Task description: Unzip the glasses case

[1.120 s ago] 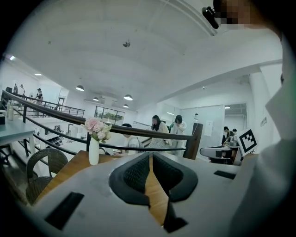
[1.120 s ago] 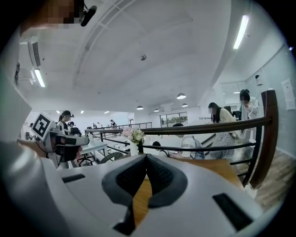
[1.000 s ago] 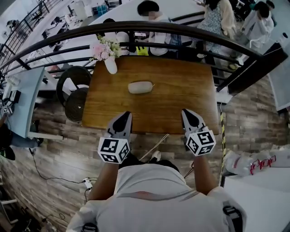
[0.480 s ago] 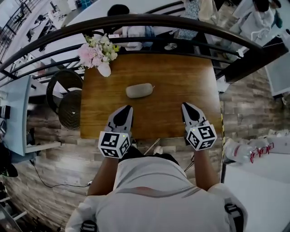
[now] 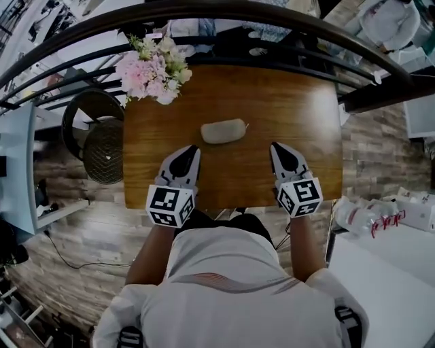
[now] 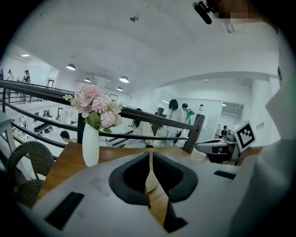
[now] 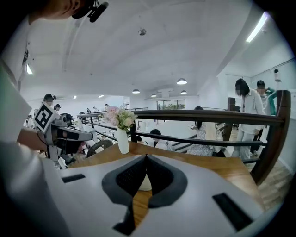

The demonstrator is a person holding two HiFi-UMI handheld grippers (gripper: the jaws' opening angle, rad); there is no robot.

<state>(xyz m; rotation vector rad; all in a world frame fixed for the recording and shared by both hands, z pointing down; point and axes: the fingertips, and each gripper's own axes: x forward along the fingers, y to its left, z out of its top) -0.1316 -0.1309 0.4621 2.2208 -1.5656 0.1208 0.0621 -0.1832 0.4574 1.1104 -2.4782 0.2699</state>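
Note:
The glasses case (image 5: 223, 130), a pale grey oval pouch, lies zipped on the wooden table (image 5: 299, 109) near its middle. My left gripper (image 5: 193, 148) is shut and empty, its tip just short of the case's near left end. My right gripper (image 5: 274, 145) is also shut and empty, to the right of the case and a little nearer me. In the left gripper view the closed jaws (image 6: 150, 153) hide most of the case (image 6: 150, 181); only a pale sliver shows. The right gripper view likewise shows the case (image 7: 144, 183) behind the shut jaws (image 7: 146, 157).
A white vase of pink flowers (image 5: 151, 68) stands at the table's far left corner. A dark wicker chair (image 5: 102, 139) sits left of the table. A black railing (image 5: 285, 20) curves behind it, with people beyond. White bags (image 5: 370, 217) lie at the right.
Both grippers have moved forward over the table's near edge toward the case, staying shut. The view has shifted forward with them.

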